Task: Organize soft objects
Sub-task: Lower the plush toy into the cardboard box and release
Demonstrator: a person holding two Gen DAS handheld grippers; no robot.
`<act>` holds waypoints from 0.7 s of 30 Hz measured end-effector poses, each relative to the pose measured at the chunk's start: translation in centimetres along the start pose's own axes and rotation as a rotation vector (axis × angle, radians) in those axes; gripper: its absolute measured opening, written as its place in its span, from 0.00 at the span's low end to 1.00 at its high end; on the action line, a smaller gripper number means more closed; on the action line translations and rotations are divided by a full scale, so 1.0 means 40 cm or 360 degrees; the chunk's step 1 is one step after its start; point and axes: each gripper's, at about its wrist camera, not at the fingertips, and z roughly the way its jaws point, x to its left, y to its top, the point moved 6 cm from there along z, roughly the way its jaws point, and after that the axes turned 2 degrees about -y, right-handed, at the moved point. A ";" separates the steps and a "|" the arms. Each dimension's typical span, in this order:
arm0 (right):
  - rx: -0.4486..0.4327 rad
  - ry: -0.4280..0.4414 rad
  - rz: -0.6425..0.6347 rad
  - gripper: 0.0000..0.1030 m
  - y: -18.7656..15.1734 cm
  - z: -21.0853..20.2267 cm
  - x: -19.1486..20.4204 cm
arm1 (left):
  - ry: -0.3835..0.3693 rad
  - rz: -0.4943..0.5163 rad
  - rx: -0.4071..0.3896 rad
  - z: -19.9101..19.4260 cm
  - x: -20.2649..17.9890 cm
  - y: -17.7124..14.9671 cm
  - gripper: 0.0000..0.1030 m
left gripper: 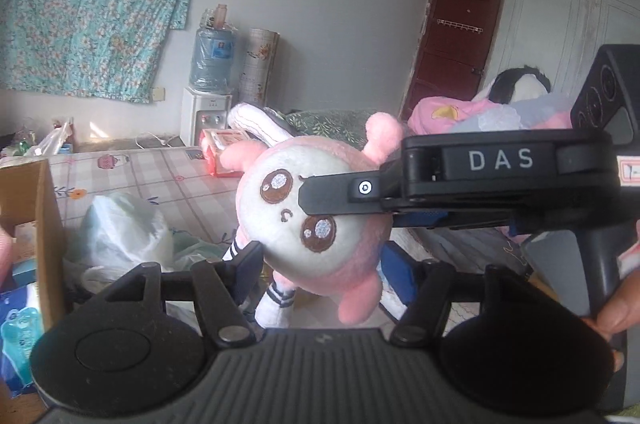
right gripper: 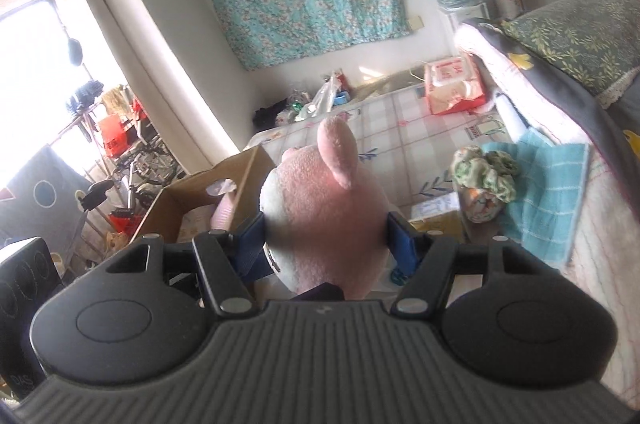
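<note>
You have the pink plush toy lifted above the bed, both the left tongs and the right tongs clamped on it. Pull them apart and the soft head may slip out, missing the cardboard box.

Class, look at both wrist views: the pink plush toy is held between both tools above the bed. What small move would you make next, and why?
Probably carry the pink plush toy sideways toward the open cardboard box. Both the left tool and the right tool appear to pinch its head, its legs hang clear of the bed, and the box stands open nearby at the bed's edge, already holding a few things.
</note>
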 end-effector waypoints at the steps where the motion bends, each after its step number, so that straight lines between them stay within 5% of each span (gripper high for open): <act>1: 0.0015 0.0074 -0.0030 0.62 0.007 0.016 0.049 | 0.0051 -0.0021 -0.0032 -0.036 0.025 0.008 0.64; 11: 0.0495 0.0600 -0.0267 0.62 -0.029 0.317 0.503 | 0.0651 -0.0360 -0.0150 -0.309 0.347 -0.018 0.64; 16: 0.0805 0.0590 -0.0336 0.62 -0.105 0.519 0.629 | 0.0801 -0.0635 -0.0030 -0.330 0.525 -0.074 0.66; 21: 0.1021 0.0447 -0.0414 0.62 -0.188 0.674 0.656 | 0.0871 -0.0670 0.0030 -0.335 0.599 -0.105 0.66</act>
